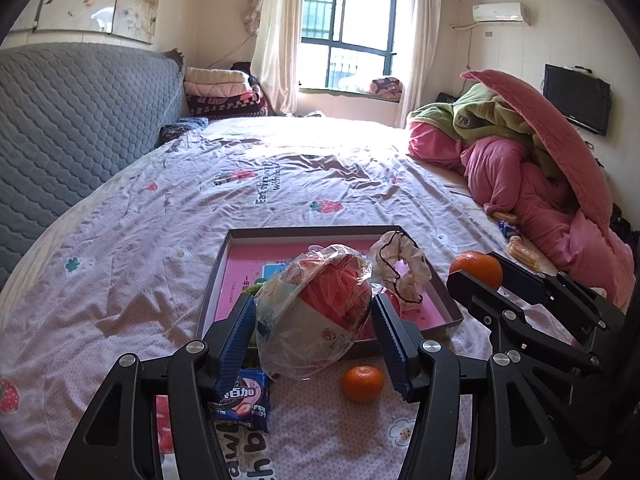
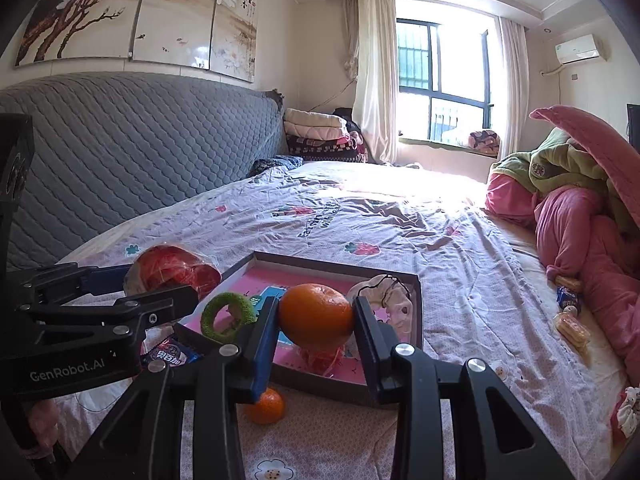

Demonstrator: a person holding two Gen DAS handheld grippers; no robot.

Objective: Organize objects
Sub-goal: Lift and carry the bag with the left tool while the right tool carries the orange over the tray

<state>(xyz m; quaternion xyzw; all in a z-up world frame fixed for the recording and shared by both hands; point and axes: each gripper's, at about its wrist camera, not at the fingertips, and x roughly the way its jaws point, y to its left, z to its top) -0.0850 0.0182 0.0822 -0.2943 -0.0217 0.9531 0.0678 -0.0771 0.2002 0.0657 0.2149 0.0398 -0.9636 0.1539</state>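
Observation:
My left gripper (image 1: 314, 316) is shut on a clear plastic bag of red stuff (image 1: 320, 304), held above the near edge of a shallow box with a pink bottom (image 1: 280, 256). My right gripper (image 2: 316, 316) is shut on a large orange (image 2: 316, 316), lifted over the same box (image 2: 336, 270). In the box lie a green ring (image 2: 226, 316), a white scrunchie with a black cord (image 2: 390, 300) and a red item (image 2: 320, 358). A smaller orange (image 1: 363, 383) rests on the bedsheet in front of the box. A blue cookie packet (image 1: 244, 402) lies under my left gripper.
Everything sits on a bed with a pink patterned sheet (image 1: 140, 240). Pink and green quilts (image 1: 532, 168) are heaped at the right, with snack packets (image 2: 570, 320) beside them. A grey padded headboard (image 1: 80, 120) runs along the left.

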